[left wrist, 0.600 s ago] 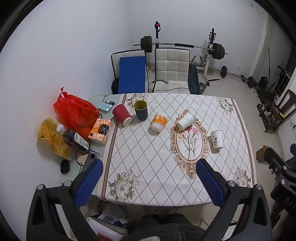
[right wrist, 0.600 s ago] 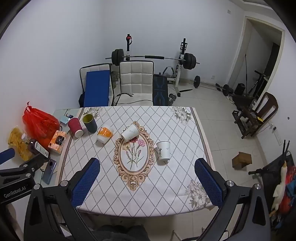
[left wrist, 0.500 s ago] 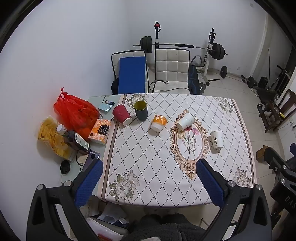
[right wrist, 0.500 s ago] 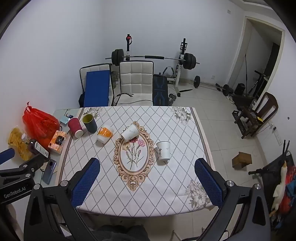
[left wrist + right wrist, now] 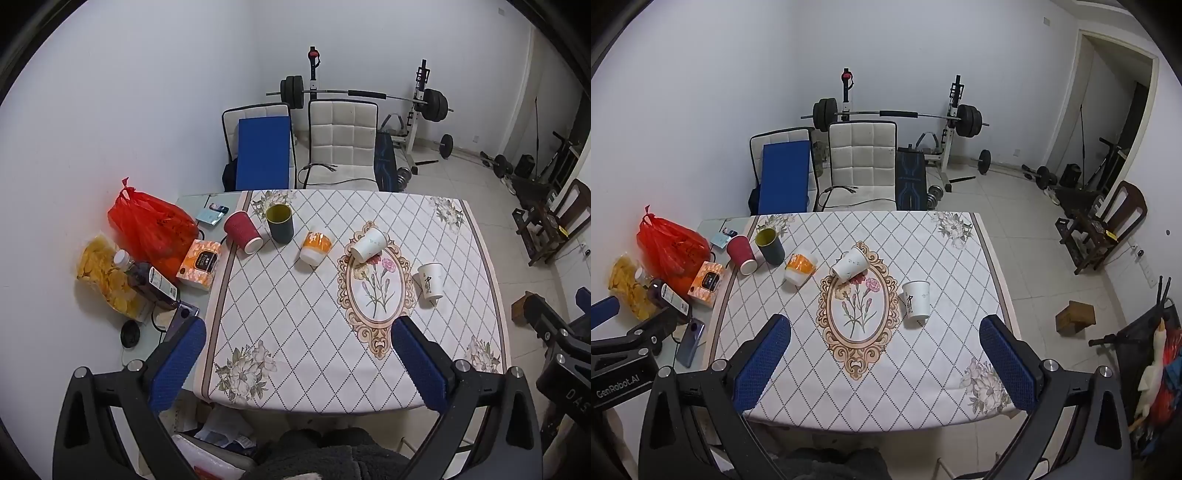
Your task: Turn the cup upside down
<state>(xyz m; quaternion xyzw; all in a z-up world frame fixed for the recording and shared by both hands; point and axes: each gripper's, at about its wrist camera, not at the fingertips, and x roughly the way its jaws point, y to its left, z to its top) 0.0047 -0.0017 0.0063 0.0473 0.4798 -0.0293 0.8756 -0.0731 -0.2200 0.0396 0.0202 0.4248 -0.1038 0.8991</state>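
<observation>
Several cups are on the table [image 5: 295,332]. A dark green cup [image 5: 280,223] stands upright with its mouth up. A red cup [image 5: 243,232], an orange and white cup [image 5: 314,248] and a white paper cup [image 5: 368,240] lie tilted on their sides. A white cup with black writing [image 5: 430,280] sits mouth down at the right; it also shows in the right wrist view [image 5: 916,299]. My left gripper [image 5: 299,363] and my right gripper [image 5: 886,363] are both open and empty, held high above the table's near edge.
A red plastic bag [image 5: 151,229], a tissue box [image 5: 199,263], a bottle [image 5: 147,280] and a bag of chips [image 5: 107,280] lie left of the tablecloth. Two chairs [image 5: 343,147] and a barbell rack [image 5: 417,110] stand behind the table.
</observation>
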